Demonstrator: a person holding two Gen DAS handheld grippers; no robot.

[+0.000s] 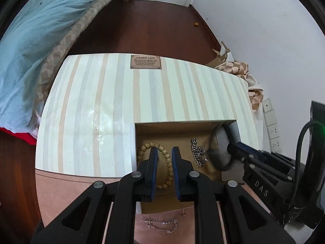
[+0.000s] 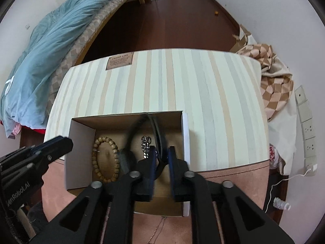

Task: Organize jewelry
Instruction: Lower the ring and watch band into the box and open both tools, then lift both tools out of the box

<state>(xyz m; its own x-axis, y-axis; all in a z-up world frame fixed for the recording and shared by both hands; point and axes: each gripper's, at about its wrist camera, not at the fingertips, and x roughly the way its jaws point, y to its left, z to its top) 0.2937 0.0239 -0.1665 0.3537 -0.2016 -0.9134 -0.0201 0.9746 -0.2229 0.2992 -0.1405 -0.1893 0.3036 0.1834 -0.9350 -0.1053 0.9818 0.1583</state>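
An open cardboard box sits on a striped table cover, near the front edge of the table. Inside the box, on its left side, lies a wooden bead bracelet in a loop. To the right of it lies a silver chain, and further right there is a dark strap or band, blurred, so I cannot name it more exactly.

The left gripper hangs over the left part of the box with its fingers a little apart. In the left wrist view the far curve of the bead bracelet crosses the gap between the blue pads, but the pads do not press on it.

The right gripper is over the right part of the box, its fingers also a little apart. The dark strap passes through the gap between them and the silver chain is just beside the left finger. Whether the pads touch the strap I cannot tell.

In front of the box, on the pink border of the cover, lies a thin sparkling chain.
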